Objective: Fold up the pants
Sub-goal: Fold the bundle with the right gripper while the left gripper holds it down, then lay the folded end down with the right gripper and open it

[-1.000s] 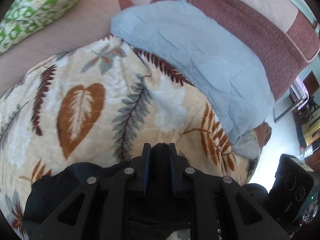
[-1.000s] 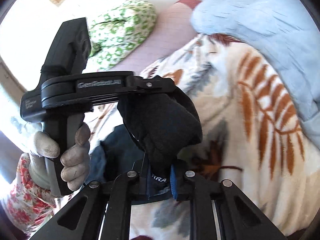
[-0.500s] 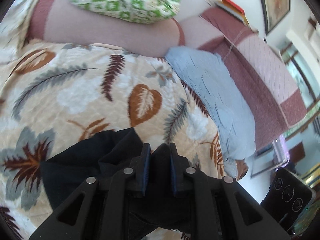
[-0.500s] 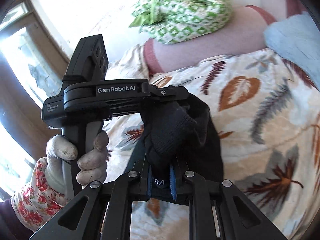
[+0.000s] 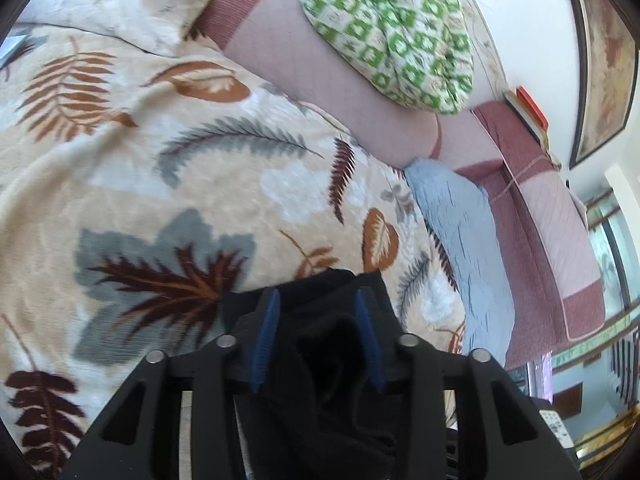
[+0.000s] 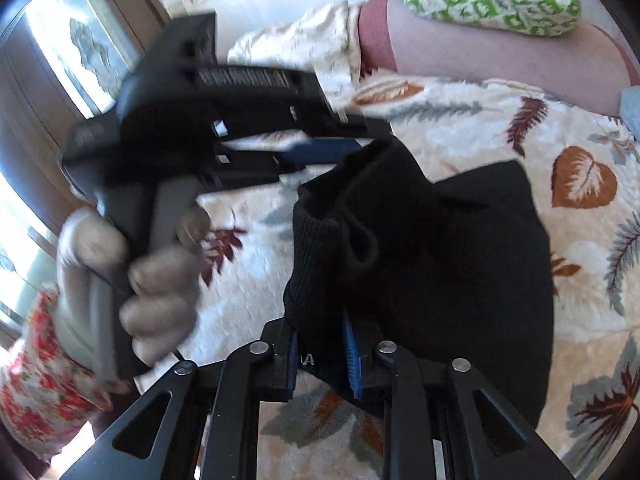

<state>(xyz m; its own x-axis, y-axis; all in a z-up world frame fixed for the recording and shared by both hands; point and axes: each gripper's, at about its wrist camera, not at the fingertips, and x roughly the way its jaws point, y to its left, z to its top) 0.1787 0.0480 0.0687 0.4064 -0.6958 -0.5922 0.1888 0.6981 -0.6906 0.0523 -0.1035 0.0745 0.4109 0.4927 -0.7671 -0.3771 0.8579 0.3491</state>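
left tongs (image 5: 316, 336): jaws spread, blue pads wide apart. Black fabric bunches in the gap but neither pad visibly presses it, so not a grip. In the right wrist view the same tool (image 6: 320, 152) sits at the top edge of the cloth, motion-blurred, held by a gloved left hand (image 6: 132, 280).
right tongs (image 6: 322, 354): pads pinched onto a ribbed edge of the black pants (image 6: 432, 280), likely waistband or cuff. This is the only hold on the garment.
pants position: lifted and hanging from the right tongs, bunched. The far part drapes toward the leaf-print blanket (image 5: 160, 184) on the bed. Not laid flat, no clean fold line visible.
why held so: one end clamped high lets the cloth hang by its own weight. Open left tongs at the edge look set for a fresh bite, probably to spread that hem.
progress: judged early or mid fold; garment is crumpled.
risk: knit is thick and slack; a shallow bite may catch one layer only.
surroundings: blue-grey pillow (image 5: 460, 232) right of the blanket, green patterned quilt (image 5: 396, 28) on a pink bolster (image 5: 320, 80) beyond, well apart from the pants.
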